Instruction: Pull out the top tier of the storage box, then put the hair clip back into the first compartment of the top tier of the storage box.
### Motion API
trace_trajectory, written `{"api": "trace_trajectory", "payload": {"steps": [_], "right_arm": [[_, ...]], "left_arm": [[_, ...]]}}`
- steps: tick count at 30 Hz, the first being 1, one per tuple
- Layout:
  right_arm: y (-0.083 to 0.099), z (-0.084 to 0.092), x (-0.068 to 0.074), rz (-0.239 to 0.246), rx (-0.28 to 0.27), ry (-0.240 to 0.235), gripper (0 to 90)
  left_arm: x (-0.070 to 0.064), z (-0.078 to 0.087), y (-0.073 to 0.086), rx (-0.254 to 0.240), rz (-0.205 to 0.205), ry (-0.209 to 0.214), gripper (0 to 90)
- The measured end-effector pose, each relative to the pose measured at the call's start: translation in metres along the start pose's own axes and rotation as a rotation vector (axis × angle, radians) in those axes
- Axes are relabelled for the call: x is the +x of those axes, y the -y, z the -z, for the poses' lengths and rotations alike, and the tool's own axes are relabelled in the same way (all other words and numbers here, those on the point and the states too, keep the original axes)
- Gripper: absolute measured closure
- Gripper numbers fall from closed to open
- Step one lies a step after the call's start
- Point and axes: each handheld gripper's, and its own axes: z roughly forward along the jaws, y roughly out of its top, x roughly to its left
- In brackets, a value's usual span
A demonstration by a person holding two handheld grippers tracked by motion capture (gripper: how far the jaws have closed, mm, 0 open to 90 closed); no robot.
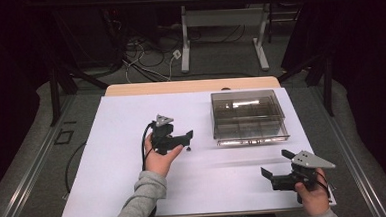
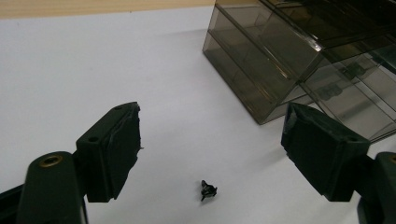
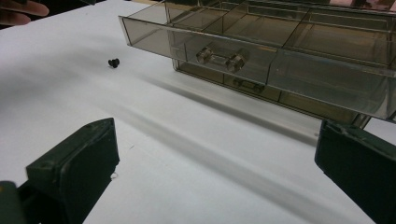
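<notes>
Clearly, left gripper [image 2: 210, 154] hangs open above the small black metal screw [image 2: 208, 189]; closing off-centre could flick it away.

The white-covered desk [image 1: 135, 191] is standing brightly lit from above while the surrounding room is falling away into near-black. A streak of glare is lying across the top of the smoky transparent plastic drawer box [image 1: 248, 103]. Soft, elongated shadows are stretching across the white surface in front of the box in the right gripper view. The small black screw [image 2: 207, 189] is casting a faint shadow. The near claw pads are appearing slightly soft, and all pictures are showing mild grain.
</notes>
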Motion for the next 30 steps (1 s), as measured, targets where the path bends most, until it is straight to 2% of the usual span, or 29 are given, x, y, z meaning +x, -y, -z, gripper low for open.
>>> {"api": "trace_trajectory", "payload": {"steps": [5, 6, 8, 10, 17, 26, 28, 29, 30], "right_arm": [[0.0, 0.0, -0.001, 0.002, 0.007, -0.003, 0.0], [0.001, 0.0, 0.0, -0.004, 0.012, -0.001, 0.0], [0.001, -0.001, -0.001, -0.008, 0.014, -0.004, 0.0], [0.001, -0.001, -0.001, -0.012, 0.016, -0.006, 0.0], [0.001, -0.001, -0.001, -0.009, 0.018, -0.007, 0.0], [0.002, -0.001, -0.002, -0.012, 0.013, -0.005, 0.0], [0.002, -0.001, -0.002, -0.012, 0.018, -0.007, 0.0], [0.002, -0.001, -0.002, -0.013, 0.019, -0.007, 0.0], [0.002, -0.001, -0.002, -0.017, 0.02, -0.008, 0.0]], "left_arm": [[0.004, -0.006, 0.004, 0.022, 0.008, 0.0, 23.4], [0.005, -0.006, 0.003, 0.043, 0.008, 0.011, 24.9], [0.006, -0.007, 0.004, 0.035, 0.007, 0.004, 27.6], [0.006, -0.009, 0.005, 0.038, 0.027, 0.008, 27.8], [0.007, -0.014, 0.008, 0.082, 0.01, -0.005, 29.0], [0.008, -0.024, 0.014, 0.123, -0.01, 0.008, 30.1], [0.008, -0.026, 0.015, 0.149, -0.015, 0.013, 30.6], [0.008, -0.027, 0.015, 0.155, -0.005, 0.02, 31.7], [0.008, -0.027, 0.015, 0.162, -0.019, 0.018, 32.2]]}}
